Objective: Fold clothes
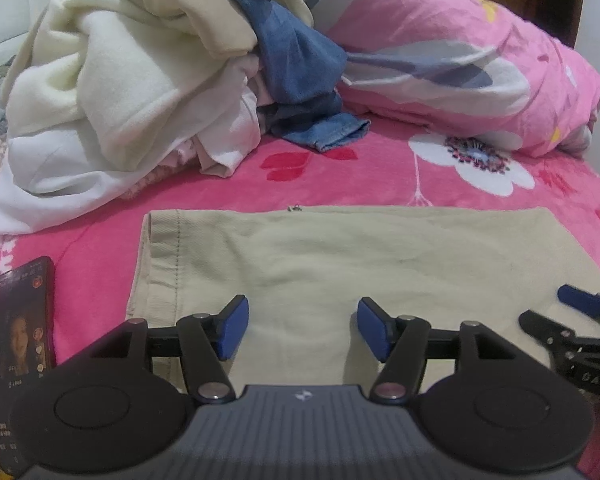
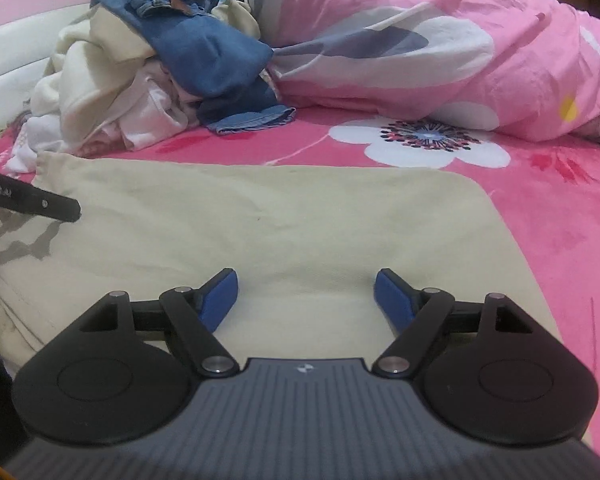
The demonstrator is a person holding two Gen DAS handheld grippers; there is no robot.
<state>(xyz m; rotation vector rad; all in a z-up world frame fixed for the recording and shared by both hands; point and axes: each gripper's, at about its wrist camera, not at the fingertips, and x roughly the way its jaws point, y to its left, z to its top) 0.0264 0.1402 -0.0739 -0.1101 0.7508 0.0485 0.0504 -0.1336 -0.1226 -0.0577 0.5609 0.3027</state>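
Khaki garment (image 1: 340,264) flat on the pink bedsheet (image 1: 340,176), squared into a rectangle, with the crumpled clothes pile (image 1: 140,80) behind; left gripper (image 1: 302,330) and right gripper (image 2: 306,300) both spread wide over its near edge, gripping nothing. Risks: pinching only the top layer and dragging the stack askew, snagging the sheet underneath, or knocking the phone (image 1: 20,352) just left of the cloth.

Black hand-held gripper (image 1: 302,330), blue pads (image 1: 234,326)
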